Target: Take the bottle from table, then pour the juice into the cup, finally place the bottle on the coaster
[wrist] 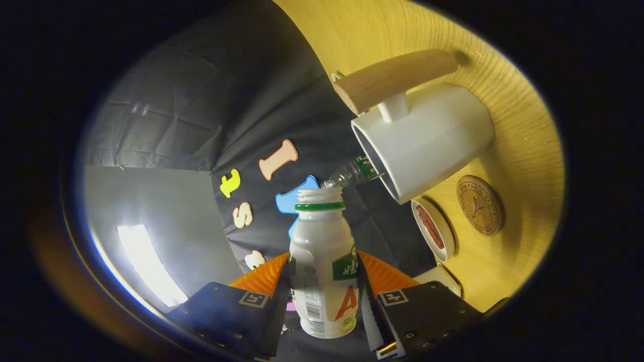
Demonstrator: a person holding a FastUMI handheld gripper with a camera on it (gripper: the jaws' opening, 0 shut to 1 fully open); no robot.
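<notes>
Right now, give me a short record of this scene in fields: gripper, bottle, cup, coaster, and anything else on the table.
gripper: gripper shut on the white juice bottle, both fingers pressing its sides
bottle: white juice bottle, cap off, green neck ring, tilted so its mouth points toward the cup
cup: white mug with a wooden handle, beyond the bottle's mouth
coaster: round cork coaster on the wooden table, beside the mug, nothing on it
other: small white dish with something red in it, next to the coaster

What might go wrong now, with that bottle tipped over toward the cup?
The bottle, held between the gripper fingers, has its open mouth short of the cup rim, so juice could land on the table. The cup's wooden handle sticks out near the pouring path and could get bumped.
</notes>
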